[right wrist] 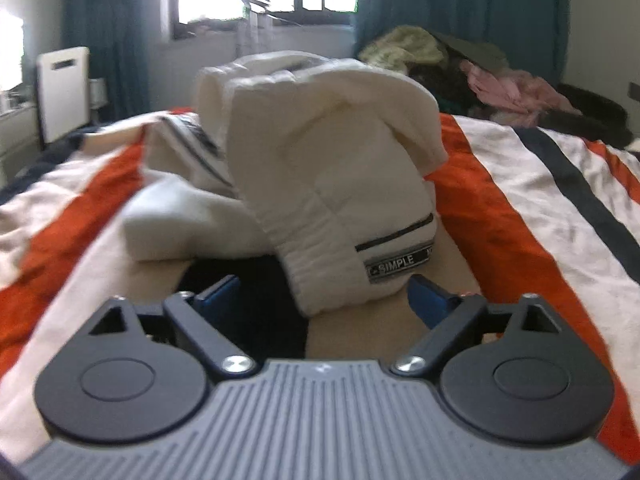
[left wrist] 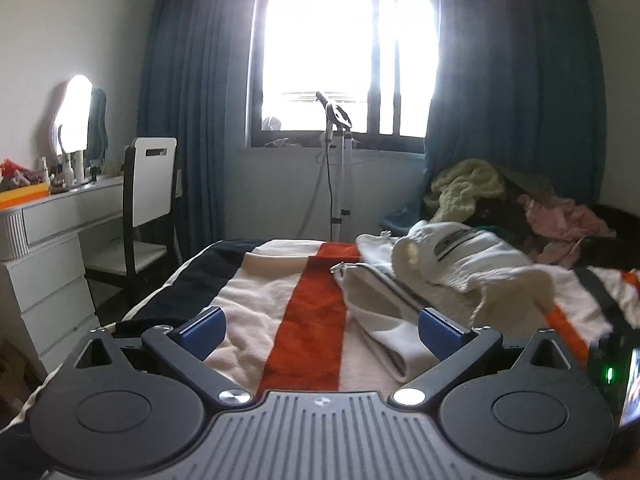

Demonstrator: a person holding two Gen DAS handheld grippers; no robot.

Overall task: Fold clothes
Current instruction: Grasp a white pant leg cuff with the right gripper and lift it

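Note:
A white zip jacket point(left wrist: 436, 276) lies crumpled on the striped bed cover point(left wrist: 304, 320), to the right in the left wrist view. My left gripper point(left wrist: 320, 330) is open and empty, its blue pads point(left wrist: 202, 330) low over the cover, with the jacket's near edge by the right pad. In the right wrist view the jacket point(right wrist: 320, 176) bulges up right in front, its hem with a "SIMPLE" label point(right wrist: 396, 268) hanging between the fingers. My right gripper point(right wrist: 324, 296) is open, with the hem between its pads but not clamped.
A pile of other clothes point(left wrist: 516, 204) lies at the far right of the bed, also in the right wrist view point(right wrist: 460, 68). A chair point(left wrist: 148, 208) and white dresser point(left wrist: 52, 248) stand left of the bed. A garment steamer stand point(left wrist: 338, 168) stands under the window.

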